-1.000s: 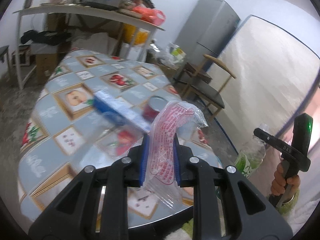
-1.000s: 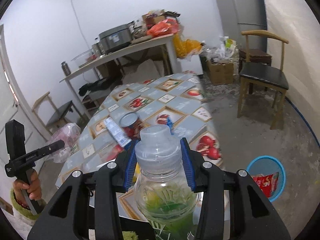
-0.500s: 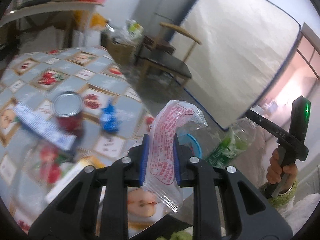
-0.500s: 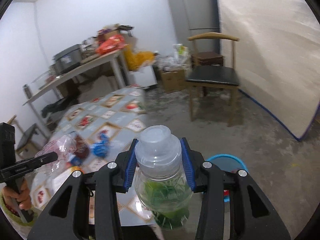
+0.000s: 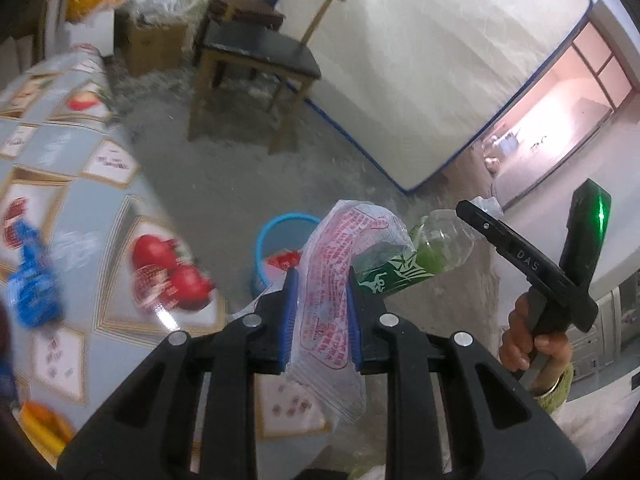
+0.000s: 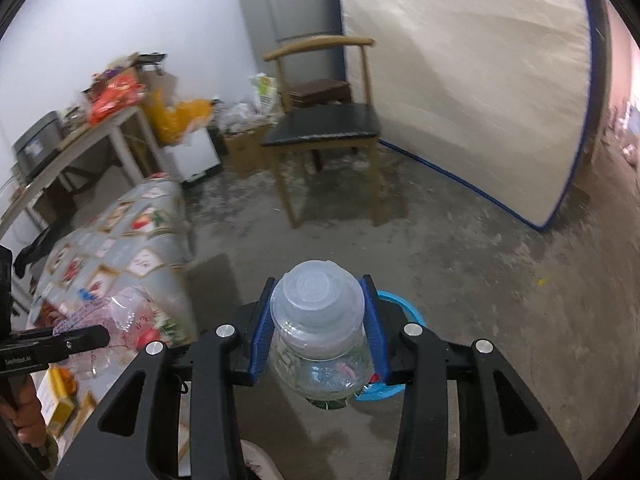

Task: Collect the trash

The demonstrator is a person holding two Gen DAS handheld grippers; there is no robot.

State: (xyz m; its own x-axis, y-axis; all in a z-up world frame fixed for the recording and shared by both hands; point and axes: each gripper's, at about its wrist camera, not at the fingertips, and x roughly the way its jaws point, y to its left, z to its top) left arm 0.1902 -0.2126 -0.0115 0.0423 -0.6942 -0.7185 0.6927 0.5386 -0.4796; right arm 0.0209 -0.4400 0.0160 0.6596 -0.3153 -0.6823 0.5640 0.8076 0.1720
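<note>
Standing here, the table (image 5: 120,216) has that plastic cloth with framed fruit pictures all over it. On it there's a crumpled blue wrapper (image 5: 34,292) near the left edge of the left wrist view, and a yellow box (image 6: 60,404) at the near corner. The concrete floor (image 6: 460,280) is bare and dusty, with a small blue bin (image 5: 272,236) standing just beside the table, a red wrapper (image 5: 286,258) inside it. A wooden chair (image 6: 324,128) sits farther back on the floor, and a cardboard box (image 5: 154,42) too.

Both my wrist cams look steeply down, close-up; they share the blue bin (image 5: 280,228) (image 6: 404,312), chair (image 5: 260,50) (image 6: 324,128) and desk (image 5: 92,200) (image 6: 120,256) edge.
</note>
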